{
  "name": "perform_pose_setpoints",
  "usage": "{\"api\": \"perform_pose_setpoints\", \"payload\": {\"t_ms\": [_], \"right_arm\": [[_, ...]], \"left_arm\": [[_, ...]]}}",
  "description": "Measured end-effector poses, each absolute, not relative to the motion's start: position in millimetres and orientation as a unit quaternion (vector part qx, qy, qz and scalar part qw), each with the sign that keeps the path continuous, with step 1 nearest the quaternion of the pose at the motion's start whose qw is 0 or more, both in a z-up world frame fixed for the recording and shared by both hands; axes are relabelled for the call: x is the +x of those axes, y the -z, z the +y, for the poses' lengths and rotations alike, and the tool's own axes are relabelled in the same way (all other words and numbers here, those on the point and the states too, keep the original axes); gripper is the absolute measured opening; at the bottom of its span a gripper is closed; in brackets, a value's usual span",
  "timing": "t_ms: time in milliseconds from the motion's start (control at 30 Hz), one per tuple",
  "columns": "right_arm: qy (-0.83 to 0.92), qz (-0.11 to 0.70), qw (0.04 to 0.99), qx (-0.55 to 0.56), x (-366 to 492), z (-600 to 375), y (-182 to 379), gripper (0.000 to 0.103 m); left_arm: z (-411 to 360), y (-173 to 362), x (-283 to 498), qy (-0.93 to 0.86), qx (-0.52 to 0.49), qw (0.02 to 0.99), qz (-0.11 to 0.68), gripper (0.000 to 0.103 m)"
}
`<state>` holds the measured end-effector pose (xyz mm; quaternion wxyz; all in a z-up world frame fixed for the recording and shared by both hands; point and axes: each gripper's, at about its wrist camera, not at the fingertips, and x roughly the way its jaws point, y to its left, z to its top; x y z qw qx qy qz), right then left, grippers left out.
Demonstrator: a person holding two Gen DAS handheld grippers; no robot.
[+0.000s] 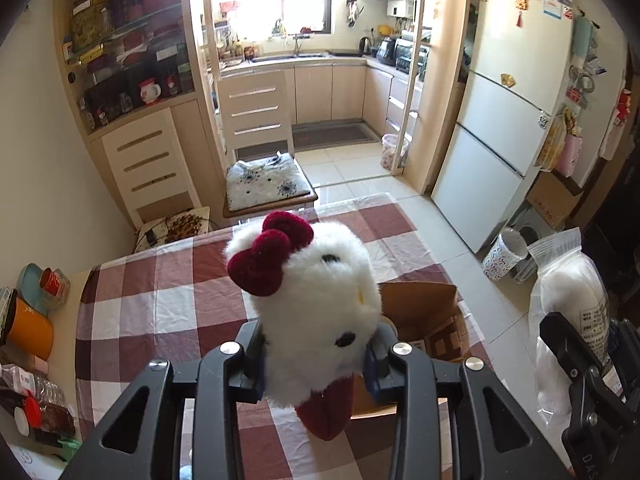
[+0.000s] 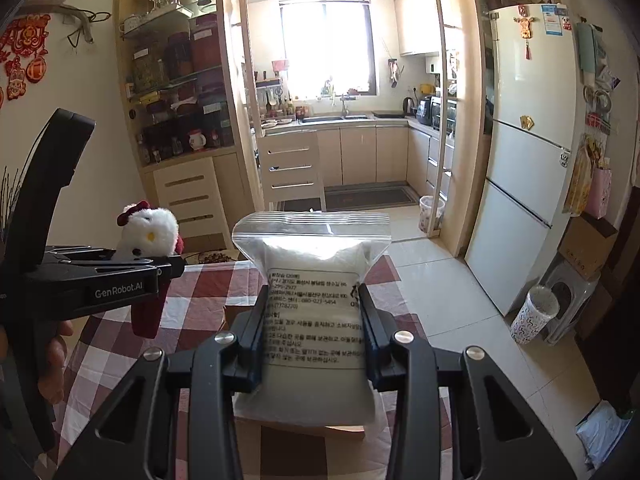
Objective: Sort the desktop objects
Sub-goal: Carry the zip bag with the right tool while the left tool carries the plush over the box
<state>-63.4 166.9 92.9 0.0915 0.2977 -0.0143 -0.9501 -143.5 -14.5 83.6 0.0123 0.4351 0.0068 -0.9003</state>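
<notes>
My left gripper is shut on a white plush cat toy with a dark red bow and holds it above the checked tablecloth. An open cardboard box sits on the table just behind and right of the toy. My right gripper is shut on a clear zip bag of white powder with a printed label, held above the box. The bag also shows at the right of the left wrist view. The left gripper and toy show at the left of the right wrist view.
Jars, an orange can and bottles crowd the table's left edge. A chair with a cushion stands beyond the table's far edge. A fridge and a patterned bin stand on the floor at the right.
</notes>
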Motion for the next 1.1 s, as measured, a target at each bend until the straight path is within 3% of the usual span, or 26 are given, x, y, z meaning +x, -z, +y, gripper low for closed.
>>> {"api": "perform_pose_setpoints", "payload": {"t_ms": [1100], "right_arm": [[0.938,-0.012,0.097,0.334,-84,164,-70,0.039]], "left_arm": [[-16,-47,-170,0.873,0.487,0.022,-0.002,0.036]]}}
